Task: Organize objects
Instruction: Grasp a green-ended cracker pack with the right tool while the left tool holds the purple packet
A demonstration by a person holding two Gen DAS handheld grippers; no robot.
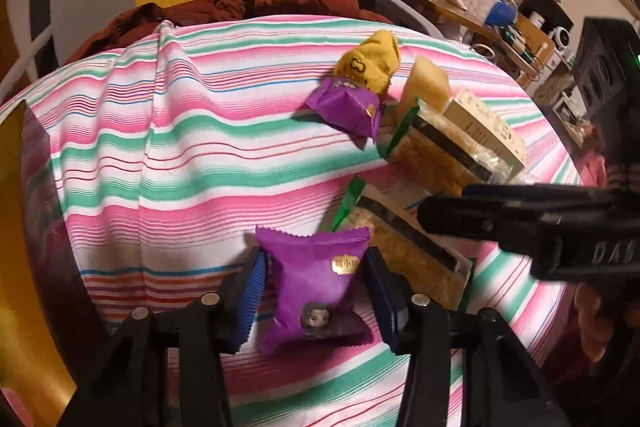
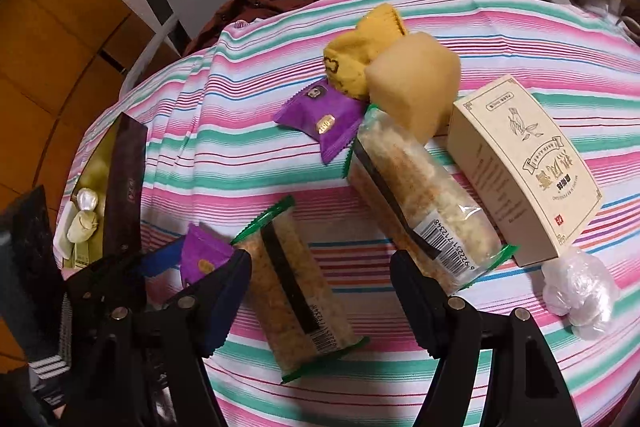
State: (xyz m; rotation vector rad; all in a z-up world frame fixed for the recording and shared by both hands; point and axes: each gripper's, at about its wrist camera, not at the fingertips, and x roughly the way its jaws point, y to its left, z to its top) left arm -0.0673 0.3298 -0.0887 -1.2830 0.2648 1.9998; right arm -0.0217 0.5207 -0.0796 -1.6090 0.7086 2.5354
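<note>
Two purple packets (image 2: 320, 121), two rice bars (image 2: 298, 297), one box (image 2: 520, 163).

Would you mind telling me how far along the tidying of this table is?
Early, it seems. Nothing looks sorted yet. In hand: the left gripper is closed on a purple snack packet; the right gripper is open around a rice-cracker pack. Left: second purple packet, second cracker pack, sponge, yellow cloth, box.

Two snack bars (image 2: 304, 291) (image 2: 424, 203) lie side by side, box (image 2: 520, 167) right, sponge (image 2: 416, 83) seemingly behind.
</note>
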